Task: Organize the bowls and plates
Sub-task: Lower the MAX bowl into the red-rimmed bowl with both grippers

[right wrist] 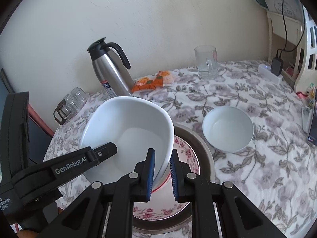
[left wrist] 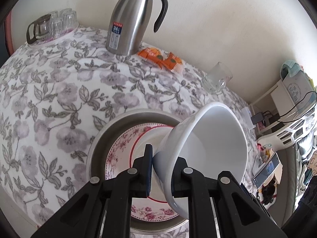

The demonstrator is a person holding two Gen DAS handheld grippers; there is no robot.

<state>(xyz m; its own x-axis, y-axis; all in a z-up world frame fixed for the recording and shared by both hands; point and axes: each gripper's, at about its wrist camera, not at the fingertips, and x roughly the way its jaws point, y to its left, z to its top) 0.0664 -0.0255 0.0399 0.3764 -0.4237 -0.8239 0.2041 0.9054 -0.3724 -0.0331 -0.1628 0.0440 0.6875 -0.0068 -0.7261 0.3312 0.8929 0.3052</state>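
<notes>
Stacking is partway done. At lower centre of both views a metal tray (right wrist: 206, 156) sits on the floral worktop (right wrist: 257, 168) and carries a flowered plate (left wrist: 116, 154) with a red-rimmed plate (left wrist: 142, 136) on top.

A large white bowl (right wrist: 130, 130) is tilted above this stack. The left gripper (left wrist: 162, 170) is clenched on its rim, one finger outside the wall and one inside. The right gripper (right wrist: 162, 175) straddles the opposite rim, pads either side of the wall; whether it clamps or merely brackets the rim, I cannot tell.

Remaining, by my judgement: lower the large bowl onto the plates, then nest the small white bowl (right wrist: 227, 130), which sits alone on the worktop at right centre of the right wrist view, just beside the tray. The steel jug (left wrist: 128, 19) and glass mug (right wrist: 207, 62) stand well apart.
</notes>
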